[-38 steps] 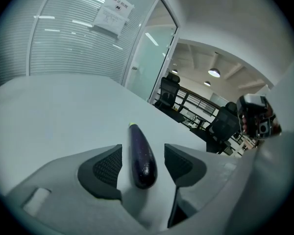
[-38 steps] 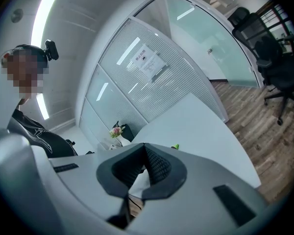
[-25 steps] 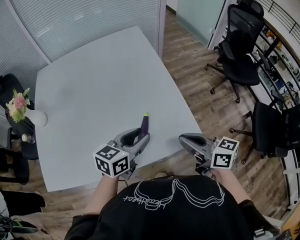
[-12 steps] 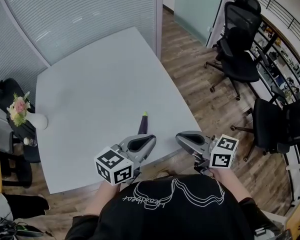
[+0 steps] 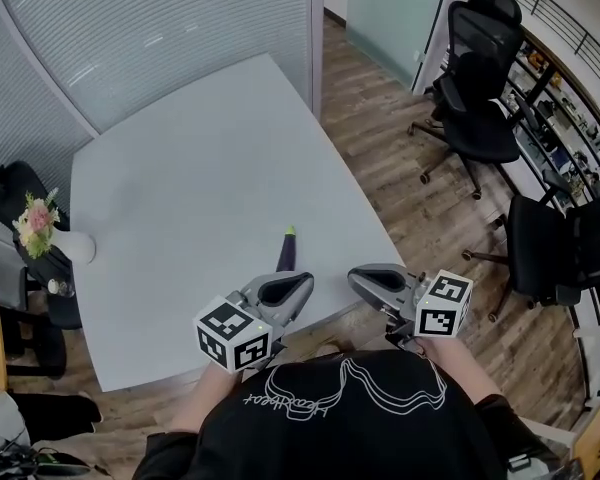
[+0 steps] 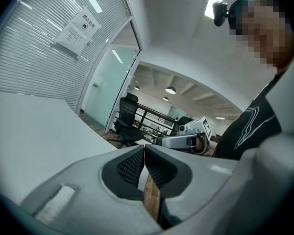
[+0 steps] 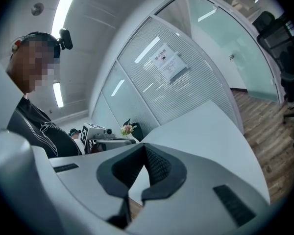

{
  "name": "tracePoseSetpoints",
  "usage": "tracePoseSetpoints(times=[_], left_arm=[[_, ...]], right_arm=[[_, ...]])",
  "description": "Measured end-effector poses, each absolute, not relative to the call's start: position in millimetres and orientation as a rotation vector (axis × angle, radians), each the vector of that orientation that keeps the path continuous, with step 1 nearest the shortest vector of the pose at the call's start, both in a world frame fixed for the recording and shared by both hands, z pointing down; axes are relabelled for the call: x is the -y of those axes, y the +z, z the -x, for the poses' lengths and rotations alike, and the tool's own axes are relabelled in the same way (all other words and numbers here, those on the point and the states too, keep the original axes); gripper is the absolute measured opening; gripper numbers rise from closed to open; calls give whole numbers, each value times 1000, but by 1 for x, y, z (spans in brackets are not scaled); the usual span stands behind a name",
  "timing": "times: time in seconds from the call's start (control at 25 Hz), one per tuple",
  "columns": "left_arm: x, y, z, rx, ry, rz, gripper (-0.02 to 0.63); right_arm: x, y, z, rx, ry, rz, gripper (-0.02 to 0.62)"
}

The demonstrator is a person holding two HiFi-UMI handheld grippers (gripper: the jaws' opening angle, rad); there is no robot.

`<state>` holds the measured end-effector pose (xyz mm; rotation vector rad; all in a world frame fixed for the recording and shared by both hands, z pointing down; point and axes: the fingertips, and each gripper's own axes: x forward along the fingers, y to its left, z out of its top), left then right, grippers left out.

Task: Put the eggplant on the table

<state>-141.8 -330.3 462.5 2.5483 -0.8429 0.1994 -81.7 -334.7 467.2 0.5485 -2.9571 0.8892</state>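
The eggplant [image 5: 287, 252], dark purple with a green stalk end, lies on the pale grey table [image 5: 180, 188] near its front edge. My left gripper [image 5: 305, 282] hovers just behind the eggplant, apart from it, over the table's edge. Its jaws are shut with nothing between the pads [image 6: 132, 165]. My right gripper [image 5: 354, 276] hangs to the right of it, off the table's corner, and its jaws meet at the tips, empty [image 7: 143, 151]. Neither gripper view shows the eggplant.
A white vase of flowers [image 5: 50, 233] stands on a dark chair by the table's left edge. Two black office chairs [image 5: 480, 98] [image 5: 555, 258] stand on the wooden floor at the right. A glass wall with blinds [image 5: 160, 28] runs behind the table.
A second ago the left gripper's open jaws stood around the eggplant. They have shut, and the gripper has drawn back toward me, leaving the eggplant on the table. The right gripper has stayed put.
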Motion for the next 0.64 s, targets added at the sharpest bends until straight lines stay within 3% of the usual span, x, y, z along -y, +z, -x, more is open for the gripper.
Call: tracePoseSetpoints(times=[0.64], left_arm=[[346,464,152,882,147,-2514,18]], right_arm=[[352,463,83,2934,875,-567,8]])
